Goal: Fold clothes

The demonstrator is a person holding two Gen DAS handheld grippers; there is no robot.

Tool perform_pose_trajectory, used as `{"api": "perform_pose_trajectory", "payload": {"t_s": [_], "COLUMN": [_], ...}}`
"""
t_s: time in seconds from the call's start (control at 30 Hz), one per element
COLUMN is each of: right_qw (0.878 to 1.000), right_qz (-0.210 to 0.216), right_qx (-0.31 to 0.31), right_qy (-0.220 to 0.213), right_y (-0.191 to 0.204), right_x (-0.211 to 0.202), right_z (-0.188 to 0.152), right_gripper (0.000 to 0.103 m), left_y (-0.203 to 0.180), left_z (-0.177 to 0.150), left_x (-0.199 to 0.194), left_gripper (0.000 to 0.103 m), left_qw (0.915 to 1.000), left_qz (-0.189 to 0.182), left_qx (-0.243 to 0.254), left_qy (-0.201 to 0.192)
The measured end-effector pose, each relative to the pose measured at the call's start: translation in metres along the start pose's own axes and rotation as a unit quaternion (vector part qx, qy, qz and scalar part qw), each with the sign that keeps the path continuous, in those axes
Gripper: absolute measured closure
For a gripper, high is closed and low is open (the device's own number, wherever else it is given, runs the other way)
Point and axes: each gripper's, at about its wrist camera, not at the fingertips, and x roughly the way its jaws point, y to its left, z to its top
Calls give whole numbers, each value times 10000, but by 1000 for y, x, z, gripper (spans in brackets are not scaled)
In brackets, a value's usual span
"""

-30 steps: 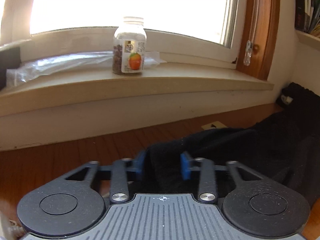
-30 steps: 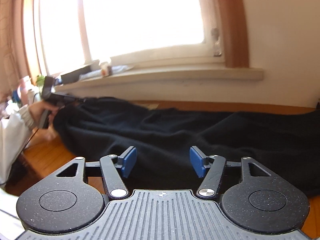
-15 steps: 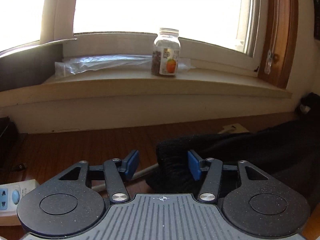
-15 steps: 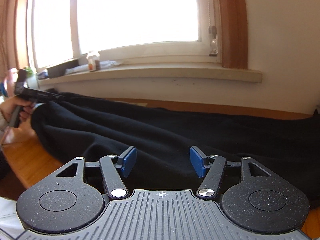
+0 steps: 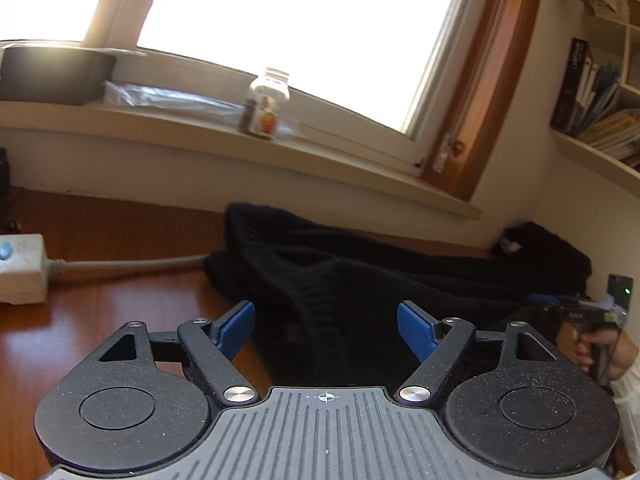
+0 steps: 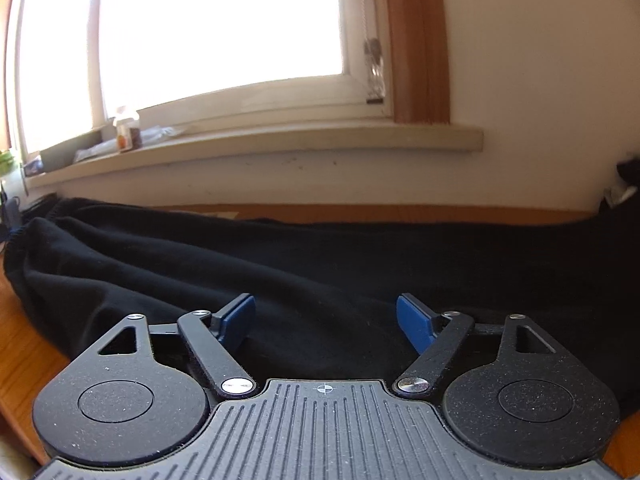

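Observation:
A black knitted garment [image 5: 344,276] lies stretched along the wooden table [image 5: 100,320] under the window. In the left wrist view its near end rests flat between and ahead of my left gripper [image 5: 326,328], whose blue pads [image 5: 236,326] stand wide apart, touching nothing. Far right in that view, a hand [image 5: 600,354] holds my right gripper [image 5: 576,308] by the garment's other end. In the right wrist view my right gripper [image 6: 326,325] is open just above the black garment [image 6: 260,268], which fills the table's width.
A white power strip [image 5: 20,268] and its grey cable [image 5: 128,266] lie left of the garment. A jar [image 5: 266,106] and a plastic bag stand on the windowsill [image 5: 360,168]. Another dark cloth [image 5: 548,248] sits in the corner, under a bookshelf [image 5: 596,108].
My left gripper opened wider, let go of the garment's end and drew back and up. The end now lies on the table. My right gripper spread slightly and came lower over the cloth.

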Motion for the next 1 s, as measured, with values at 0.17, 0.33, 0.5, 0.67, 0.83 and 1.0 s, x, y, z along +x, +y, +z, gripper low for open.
{"api": "perform_pose_trajectory", "payload": {"t_s": [0.17,0.33,0.5,0.67,0.83,1.0], "right_qw": [9999,9997,9994,9992,9986,9984], "right_qz": [-38,62,200,229,327,370], "right_qx": [83,208,251,186,250,343], "right_qy": [55,130,158,258,318,265], "right_y": [-6,-11,-14,-13,-15,-17], "right_x": [7,10,11,14,16,15], "right_z": [-7,-9,-9,-8,-9,-10], "right_gripper": [23,20,19,15,14,14], "left_y": [-14,1,0,-14,-42,-89], "left_z": [-15,-17,-22,7,41,62], "left_x": [-2,-18,-26,-31,-12,42], "left_gripper": [88,89,69,31,18,0], "left_qw": [9996,9988,9980,9976,9951,9911], "left_qz": [-241,-364,-244,209,157,-331], "left_qx": [39,178,353,654,934,1253], "left_qy": [124,287,465,16,-286,-304]}}
